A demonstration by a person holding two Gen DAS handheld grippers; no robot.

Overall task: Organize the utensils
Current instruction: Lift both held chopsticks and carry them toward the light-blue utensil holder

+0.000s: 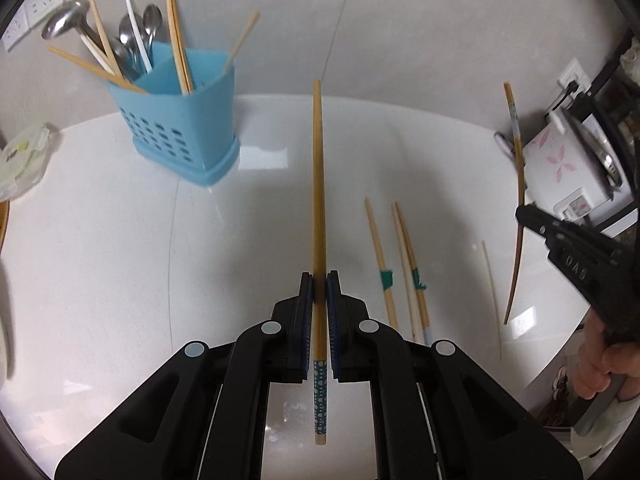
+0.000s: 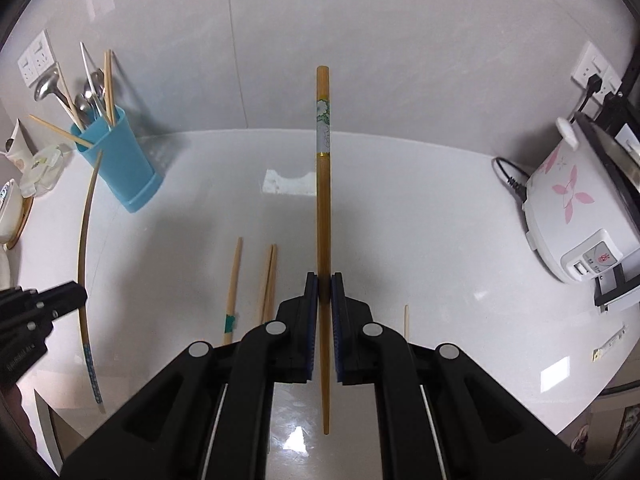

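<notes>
The left gripper [image 1: 319, 280] is pinching a dotted-handle chopstick [image 1: 318, 184], its jaws drawn nearly together on the shaft; the blue dotted end is hanging back toward the camera and the bare tip is pointing forward, right of the blue holder [image 1: 182, 120]; the right gripper [image 2: 324, 283] is likewise squeezing a floral-band chopstick [image 2: 323, 208] between almost-closed jaws, the painted thick end pointing forward and the thin tip trailing back; both sticks are lying along the fingers, lifted clear of the white counter [image 2: 420, 220].

Right of the blue holder and nearer the cameras, loose chopsticks [image 1: 400, 264] are lying flat on the counter, one wrapped in green tape [image 1: 386, 279]; a thinner pale stick [image 1: 491, 292] is lying further right again; the counter between the holder and these is showing bare surface, as is the stretch running right toward the rice cooker [image 2: 576, 216].

The holder is standing near the wall at the counter's back edge, holding spoons [image 1: 136, 36] and chopsticks; from the left wrist view, the right gripper is reaching in from the right, tilted, a hand [image 1: 604, 364] wrapping its handle.
</notes>
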